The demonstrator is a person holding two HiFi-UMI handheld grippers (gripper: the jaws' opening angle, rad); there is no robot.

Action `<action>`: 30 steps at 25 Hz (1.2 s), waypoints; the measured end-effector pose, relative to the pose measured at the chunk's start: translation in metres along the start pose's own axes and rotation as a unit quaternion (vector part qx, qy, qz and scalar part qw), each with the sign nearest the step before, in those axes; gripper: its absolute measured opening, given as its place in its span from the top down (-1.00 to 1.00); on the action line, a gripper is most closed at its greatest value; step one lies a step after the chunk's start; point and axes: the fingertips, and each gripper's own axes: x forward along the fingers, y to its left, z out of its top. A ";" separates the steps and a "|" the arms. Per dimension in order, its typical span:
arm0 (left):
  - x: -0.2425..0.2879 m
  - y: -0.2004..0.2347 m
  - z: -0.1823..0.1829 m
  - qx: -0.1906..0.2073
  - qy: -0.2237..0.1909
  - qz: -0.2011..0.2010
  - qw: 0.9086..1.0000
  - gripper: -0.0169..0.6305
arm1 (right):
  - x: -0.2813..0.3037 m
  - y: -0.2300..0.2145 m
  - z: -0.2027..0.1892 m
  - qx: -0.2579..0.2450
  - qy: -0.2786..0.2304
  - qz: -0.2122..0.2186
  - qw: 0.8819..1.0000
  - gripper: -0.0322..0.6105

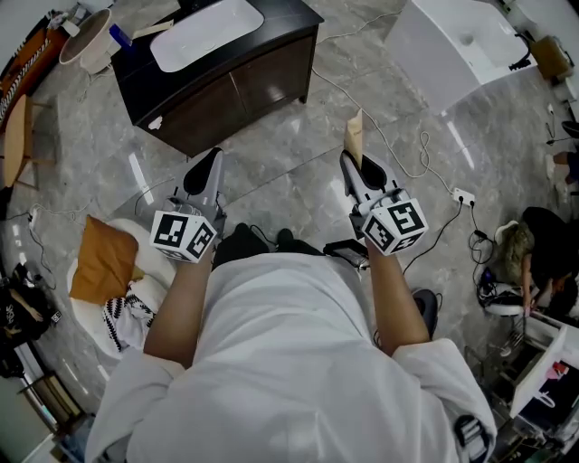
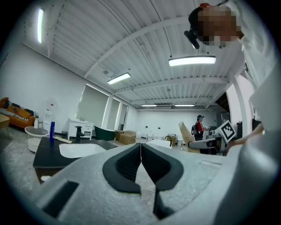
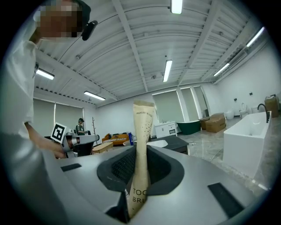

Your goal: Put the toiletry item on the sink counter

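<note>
Jaws of the right gripper (image 3: 139, 165) pinch a tall cream tube (image 3: 142, 127), the toiletry item, near its lower end, so most of it stands upright above them. Beside it, the left gripper (image 2: 141, 160) has its jaws pressed together on nothing. Farther ahead, across the marble floor (image 1: 298, 136), stands the dark sink counter (image 1: 291, 20) with its white basin (image 1: 206, 32), well apart from both grippers. Best done by carrying the tube level with a firm pinch and lowering it onto bare counter beside the basin before releasing.
</note>
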 end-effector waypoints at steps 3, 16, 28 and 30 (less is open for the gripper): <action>0.003 0.000 -0.003 -0.011 0.000 0.002 1.000 0.89 | -0.003 -0.001 -0.003 0.008 0.003 0.005 1.000 0.73; 0.038 0.008 -0.027 -0.034 0.024 -0.015 0.999 0.89 | 0.013 -0.047 -0.011 0.029 0.003 -0.022 0.999 0.73; 0.163 0.074 -0.028 -0.066 0.017 -0.019 0.998 0.89 | 0.117 -0.129 0.016 0.019 0.034 -0.019 0.999 0.73; 0.191 0.087 -0.027 -0.068 0.019 -0.024 0.997 0.89 | 0.139 -0.145 0.024 0.013 0.039 -0.017 0.999 0.73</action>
